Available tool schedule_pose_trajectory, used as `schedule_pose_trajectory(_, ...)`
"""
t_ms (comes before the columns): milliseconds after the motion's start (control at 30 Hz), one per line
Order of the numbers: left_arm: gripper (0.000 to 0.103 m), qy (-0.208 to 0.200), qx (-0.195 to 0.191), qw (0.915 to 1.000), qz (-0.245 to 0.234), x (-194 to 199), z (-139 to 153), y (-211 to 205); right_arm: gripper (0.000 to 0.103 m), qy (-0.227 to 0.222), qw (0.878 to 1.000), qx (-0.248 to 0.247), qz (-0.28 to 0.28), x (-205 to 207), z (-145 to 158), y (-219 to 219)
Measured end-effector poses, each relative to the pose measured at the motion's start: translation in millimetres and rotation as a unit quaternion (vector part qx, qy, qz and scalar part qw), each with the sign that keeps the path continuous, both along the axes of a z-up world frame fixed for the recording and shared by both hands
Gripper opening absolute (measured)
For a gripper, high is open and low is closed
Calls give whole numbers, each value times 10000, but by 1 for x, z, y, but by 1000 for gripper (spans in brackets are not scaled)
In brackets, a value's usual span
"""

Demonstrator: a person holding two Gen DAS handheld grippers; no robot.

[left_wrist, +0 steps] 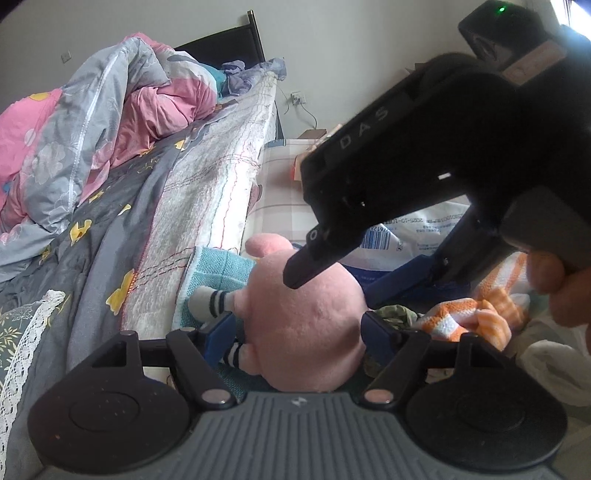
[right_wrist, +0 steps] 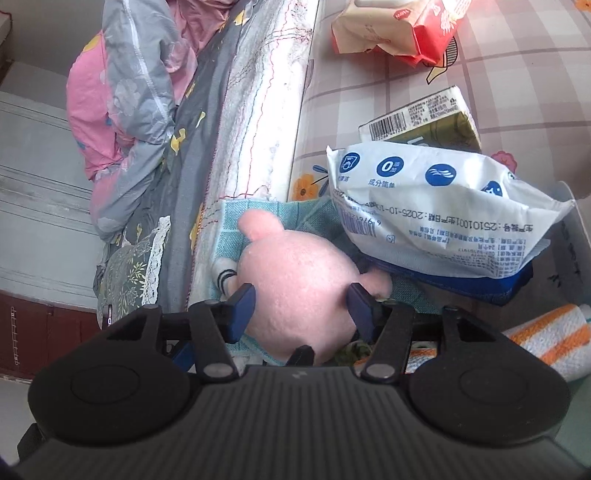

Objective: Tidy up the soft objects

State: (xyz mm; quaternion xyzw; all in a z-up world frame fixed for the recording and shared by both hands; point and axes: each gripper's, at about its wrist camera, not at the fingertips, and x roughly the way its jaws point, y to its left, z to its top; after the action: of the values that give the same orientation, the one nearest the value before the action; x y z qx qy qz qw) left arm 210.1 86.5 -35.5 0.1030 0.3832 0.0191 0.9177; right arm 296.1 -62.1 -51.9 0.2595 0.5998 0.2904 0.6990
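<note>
Item 1, pink plush toy point(right_wrist: 299, 291): rounded body, small ears, striped white/black sock-like limbs. Lies on teal knit cloth point(right_wrist: 291, 214) at foot of bed edge, beside mattress point(right_wrist: 258, 110). Also seen in left wrist view point(left_wrist: 303, 317).

Item 2, right gripper point(right_wrist: 301, 308): blue fingers spread either side of plush, released, straddling the body; whether pads touch the fabric, can't tell. Not clenched.

Item 3, left gripper point(left_wrist: 295, 332): blue fingers apart, one each side of plush, wide, released. Contact w/ plush unclear. In left view the right unit's black body point(left_wrist: 424, 166) crosses upper right, marked "DAS", held by a hand point(left_wrist: 557, 288).

Item 4, orange/white striped cloth point(left_wrist: 476, 314): crumpled, just right of plush; also in right view point(right_wrist: 550, 343).

Item 5, white wipes pack point(right_wrist: 436, 218): blue icons, printed text, lying near plush, overlapping a dark blue item.

Item 6, green carton point(right_wrist: 424, 125) w/ barcode, behind wipes pack, on checked tablecloth point(right_wrist: 517, 74).

Item 7, red/white packet point(right_wrist: 399, 29): far end of checked surface.

Item 8, bedding: pink/grey quilt point(left_wrist: 92, 122) bunched on bed; grey sheet w/ yellow motifs point(left_wrist: 110, 240).
</note>
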Motion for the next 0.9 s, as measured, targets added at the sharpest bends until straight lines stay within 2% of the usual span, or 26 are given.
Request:
schedule_pose_trajectory(67, 81, 80, 25, 10000, -7, 5, -4, -1, 64, 61, 9997, 215, 17, 0, -1, -2)
schedule_pose_trajectory(200, 84, 149, 70, 9999, 19, 11, -9, -2, 65, 211, 9985, 503, 1, 2, -4, -7)
schedule_pose_trajectory(367, 77, 183, -286, 9993, 128, 14, -5, 8, 64, 273, 9958, 852, -206, 3, -4, -21)
schedule_pose_trajectory(533, 76, 209, -694, 9971, 234, 11, 1, 24, 64, 113, 9970, 599, -469, 6, 0, -32)
schedule_pose_trajectory(700, 76, 192, -987, 9945, 308, 9, 5, 35, 63, 314, 9963, 394, -699, 8, -15, -37)
schedule_pose_trajectory(900, 75, 172, -1272, 9911, 356, 9, 8, 47, 62, 648, 9925, 451, -929, 11, -30, -37)
